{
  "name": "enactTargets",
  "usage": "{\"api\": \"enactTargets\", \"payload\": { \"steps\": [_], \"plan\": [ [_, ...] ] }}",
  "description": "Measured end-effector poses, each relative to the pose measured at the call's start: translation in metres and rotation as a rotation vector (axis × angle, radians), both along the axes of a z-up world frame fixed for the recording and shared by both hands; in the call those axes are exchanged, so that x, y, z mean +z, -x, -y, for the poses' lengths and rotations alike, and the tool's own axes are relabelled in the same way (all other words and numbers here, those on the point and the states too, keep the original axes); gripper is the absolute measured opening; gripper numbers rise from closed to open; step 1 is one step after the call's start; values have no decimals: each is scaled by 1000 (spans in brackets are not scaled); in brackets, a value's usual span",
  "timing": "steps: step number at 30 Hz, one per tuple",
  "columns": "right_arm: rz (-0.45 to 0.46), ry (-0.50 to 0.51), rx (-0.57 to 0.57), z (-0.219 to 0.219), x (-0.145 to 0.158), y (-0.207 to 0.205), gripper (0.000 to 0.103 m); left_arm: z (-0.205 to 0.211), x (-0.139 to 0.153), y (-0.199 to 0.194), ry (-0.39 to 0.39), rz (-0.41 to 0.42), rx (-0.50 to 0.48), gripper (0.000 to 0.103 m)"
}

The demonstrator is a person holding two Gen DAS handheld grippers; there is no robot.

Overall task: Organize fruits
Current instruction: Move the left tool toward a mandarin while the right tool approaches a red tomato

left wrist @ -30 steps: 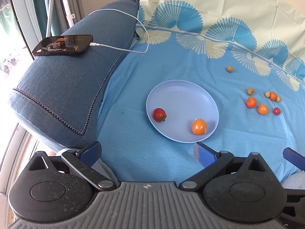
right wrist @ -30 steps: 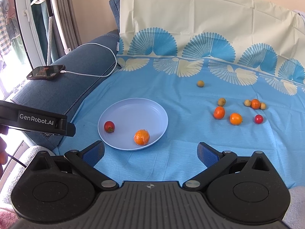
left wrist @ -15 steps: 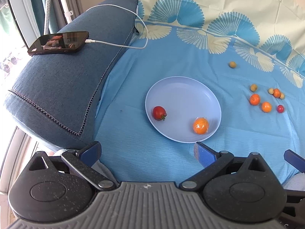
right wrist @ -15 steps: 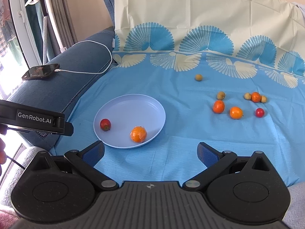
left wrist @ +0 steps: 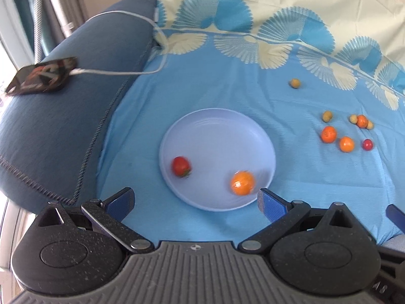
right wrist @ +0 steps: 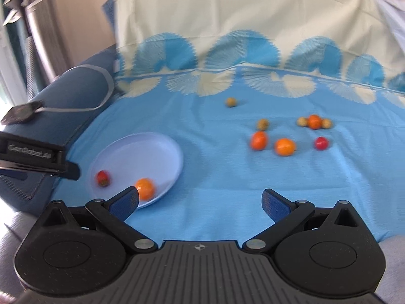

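On the blue patterned sheet (left wrist: pixel 202 93) spread over the sofa seat, a pale blue plate (left wrist: pixel 217 124) holds two fruits: a red tomato (left wrist: pixel 181 166) near its left side and an orange (left wrist: pixel 242 183) near its front rim, apart from each other. Well to the right of the plate lie the unsorted fruits: two more oranges (right wrist: pixel 258 140) side by side, a small red one (right wrist: pixel 321 143) just beyond them, a third orange piece (right wrist: pixel 314 121) flanked by two small yellowish fruits, and two further yellowish ones, of which the farthest (right wrist: pixel 230 101) sits alone toward the backrest. Both tools hang clear of the sheet; the left gripper (left wrist: pixel 196 202) has its jaws spread wide over the near edge of the plate with nothing between them, and the right gripper (right wrist: pixel 200 204) is likewise wide and empty, facing the scattered group. Risks, as judged: the sheet lies on soft cushion, so a downward press beside a round fruit may dent the surface and set it rolling, possibly into its neighbours; the touching trio invites a grasp that catches two pieces or knocks one away; the shallow plate may let a dropped fruit roll out; tomatoes may bruise under a hard squeeze. A phone (left wrist: pixel 41 78) on the armrest (left wrist: pixel 63 131), with its cable (left wrist: pixel 141 72) trailing onto the sheet, could be snagged by a careless left sweep
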State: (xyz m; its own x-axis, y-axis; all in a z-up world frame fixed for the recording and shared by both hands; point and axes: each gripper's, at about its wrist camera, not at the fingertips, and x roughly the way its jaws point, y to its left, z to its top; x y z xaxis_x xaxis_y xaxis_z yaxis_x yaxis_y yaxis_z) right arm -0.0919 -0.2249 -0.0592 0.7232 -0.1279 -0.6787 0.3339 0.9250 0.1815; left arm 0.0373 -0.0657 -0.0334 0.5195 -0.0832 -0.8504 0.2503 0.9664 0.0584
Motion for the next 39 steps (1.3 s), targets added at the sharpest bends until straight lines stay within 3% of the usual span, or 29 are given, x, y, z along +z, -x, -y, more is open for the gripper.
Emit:
{"api": "enactTargets", "payload": {
  "steps": [9,14,21,28,39],
  "plan": [
    [-21,67,-254,96,-38,0,102,100,-18,-32,4,-13,-124,103],
    [-38,97,-358,155,-72,-13,102,169,-46,-57,7,-33,-215,103],
    [-96,111,-297,206,-127,-54,102,249,-104,-90,-76,-83,-373,103],
    [-65,124,-209,228,-159,-91,102,286,-151,-115,-128,-126,-438,103],
    [-34,138,-164,235,-175,-111,102,300,-165,-141,-78,-154,-434,103]
  ]
}}
